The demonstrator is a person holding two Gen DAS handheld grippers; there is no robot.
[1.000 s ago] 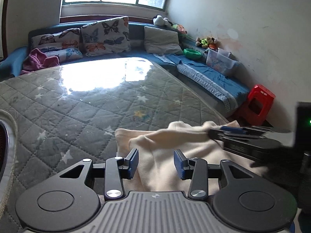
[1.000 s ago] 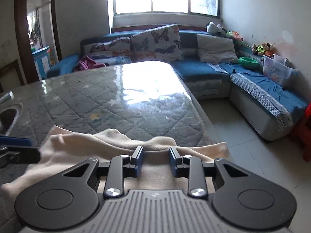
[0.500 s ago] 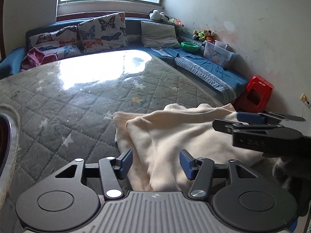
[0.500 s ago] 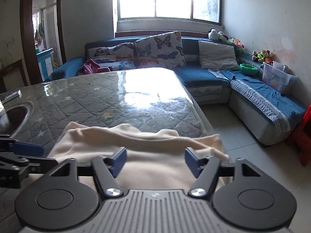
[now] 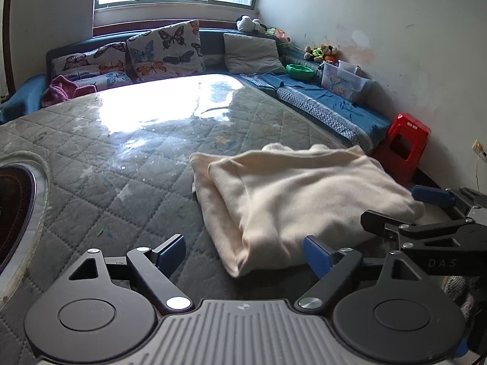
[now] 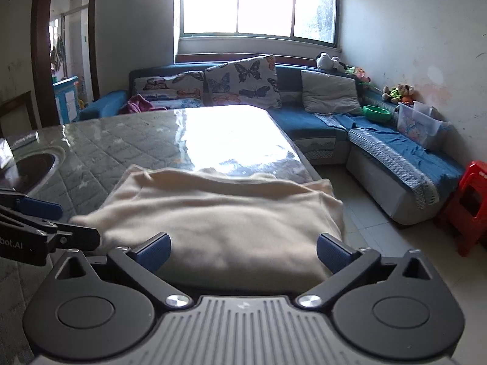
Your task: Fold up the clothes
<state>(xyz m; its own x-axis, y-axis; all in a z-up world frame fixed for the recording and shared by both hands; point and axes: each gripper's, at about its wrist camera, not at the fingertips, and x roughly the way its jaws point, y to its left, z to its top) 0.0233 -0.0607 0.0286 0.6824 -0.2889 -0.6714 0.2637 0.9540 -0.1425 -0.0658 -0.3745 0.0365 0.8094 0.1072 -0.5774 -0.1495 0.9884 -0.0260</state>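
**Folded cream garment on quilted tabletop, both tongs spread**

Standing by the near edge, I note the surroundings first. A grey quilted tabletop (image 5: 91, 164) under a glossy clear cover carries the work; window glare washes out its far half. A round dark recess with a metal rim (image 5: 18, 200) is set into its left side. Beyond the far edge runs a blue corner sofa (image 6: 322, 127) with butterfly cushions (image 5: 166, 50), a plain grey cushion (image 6: 330, 92) and a pink cloth (image 5: 62, 89) bundled at its left end. Along the right wall lie a green bowl (image 5: 300, 71), a clear plastic box (image 5: 342, 80) and soft toys (image 5: 321, 51); a red plastic stool (image 5: 403, 143) stands on the floor just past the tabletop's right corner. Nothing lies on the garment or between it and either tool.

The cream garment (image 5: 298, 194) lies folded into a rough rectangle at the near right corner of the tabletop, its right edge reaching the table's edge. Its long axis runs left to right across the right wrist view, with a second layer showing along the far and left sides.

The left tongs (image 5: 245, 251) are spread wide at the garment's near left corner, pinching nothing. The right tongs (image 6: 242, 251) are likewise spread, low over the near hem, gripping nothing.
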